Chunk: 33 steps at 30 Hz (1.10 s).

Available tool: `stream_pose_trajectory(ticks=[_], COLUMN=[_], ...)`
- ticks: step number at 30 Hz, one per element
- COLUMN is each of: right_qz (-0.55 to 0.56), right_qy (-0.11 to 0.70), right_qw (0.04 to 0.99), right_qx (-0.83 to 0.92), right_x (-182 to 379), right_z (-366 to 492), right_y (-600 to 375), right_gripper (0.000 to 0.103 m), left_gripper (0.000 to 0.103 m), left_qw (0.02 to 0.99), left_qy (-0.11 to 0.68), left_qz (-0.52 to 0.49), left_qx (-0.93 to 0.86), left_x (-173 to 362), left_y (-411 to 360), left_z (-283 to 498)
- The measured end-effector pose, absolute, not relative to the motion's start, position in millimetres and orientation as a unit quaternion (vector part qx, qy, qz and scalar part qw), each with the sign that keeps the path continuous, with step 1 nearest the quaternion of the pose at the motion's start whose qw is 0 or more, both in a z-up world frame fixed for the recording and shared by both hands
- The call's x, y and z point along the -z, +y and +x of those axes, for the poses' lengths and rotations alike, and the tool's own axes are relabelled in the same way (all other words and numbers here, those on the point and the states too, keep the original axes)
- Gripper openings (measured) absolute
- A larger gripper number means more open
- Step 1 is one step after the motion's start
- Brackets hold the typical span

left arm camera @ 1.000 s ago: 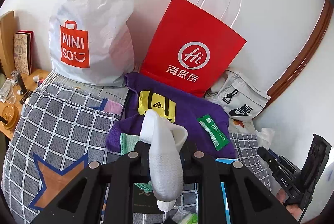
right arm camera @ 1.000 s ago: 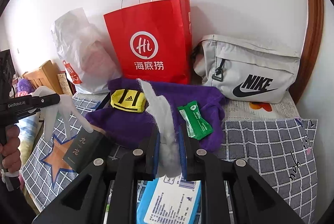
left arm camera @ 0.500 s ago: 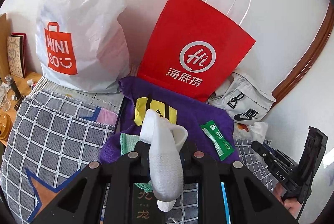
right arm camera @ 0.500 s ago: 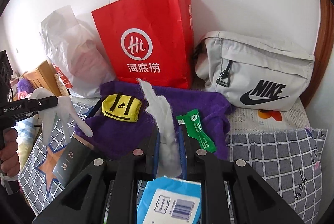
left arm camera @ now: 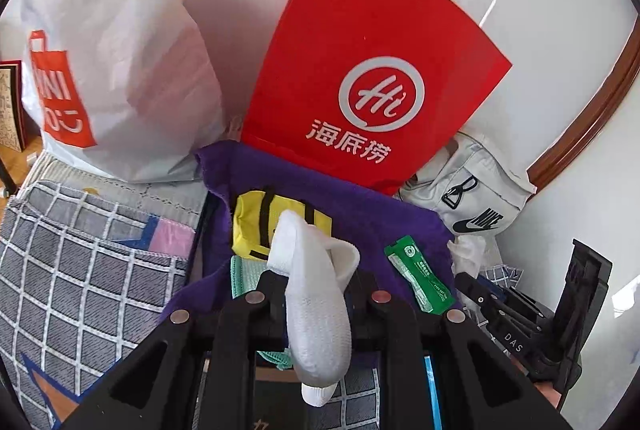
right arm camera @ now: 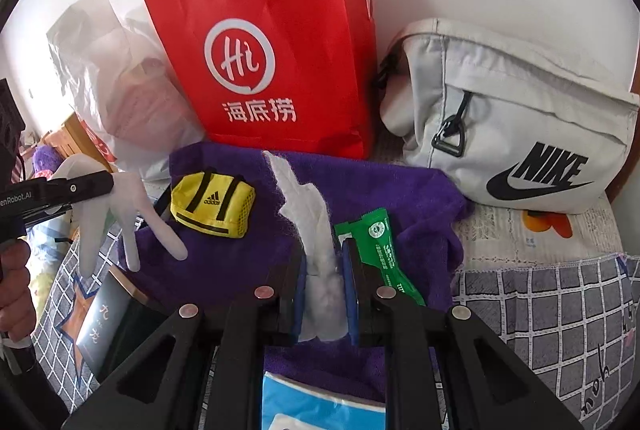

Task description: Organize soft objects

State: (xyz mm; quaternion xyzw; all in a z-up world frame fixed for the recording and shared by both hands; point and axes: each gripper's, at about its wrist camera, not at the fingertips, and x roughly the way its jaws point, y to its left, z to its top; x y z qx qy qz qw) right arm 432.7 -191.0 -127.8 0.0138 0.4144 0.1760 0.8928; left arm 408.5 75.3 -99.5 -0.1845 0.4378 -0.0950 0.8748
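2 grippers: left gripper (left arm camera: 316, 294) clamps sock (left arm camera: 318, 314); right gripper (right arm camera: 324, 294) clamps tissue (right arm camera: 316, 242).

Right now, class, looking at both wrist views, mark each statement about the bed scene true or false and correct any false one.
1. The left gripper is shut on a white sock. True.
2. The right gripper is open and holds nothing. False: it is shut on a white tissue.
3. The yellow Adidas pouch lies on the purple towel. True.
4. The red Haidilao paper bag lies flat on the bed. False: it stands upright by the wall.
5. The grey Nike bag sits left of the red bag. False: it sits to the right.
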Motion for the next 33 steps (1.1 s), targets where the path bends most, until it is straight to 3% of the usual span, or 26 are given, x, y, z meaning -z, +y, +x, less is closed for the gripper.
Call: stream_pose_trajectory(ticks=[18,33], right_qz=[-0.013,-0.01], right_qy=[0.475,0.499], right_qw=[0.86,0.848], right_qx=[-0.184,-0.177], right_x=[177.3,190.5], right_z=[458.7,466.6], right_y=[-191.3,-193.9], right_gripper=[0.017,0.021], left_gripper=[0.019,0.025], left_qw=[0.844,0.838], left_qy=[0.503,0.513], left_qz=[-0.167,-0.17], left_qx=[0.083,0.079], left_x=[169.4,172.5], left_y=[56.6,62.8], left_z=[447.2,452.6])
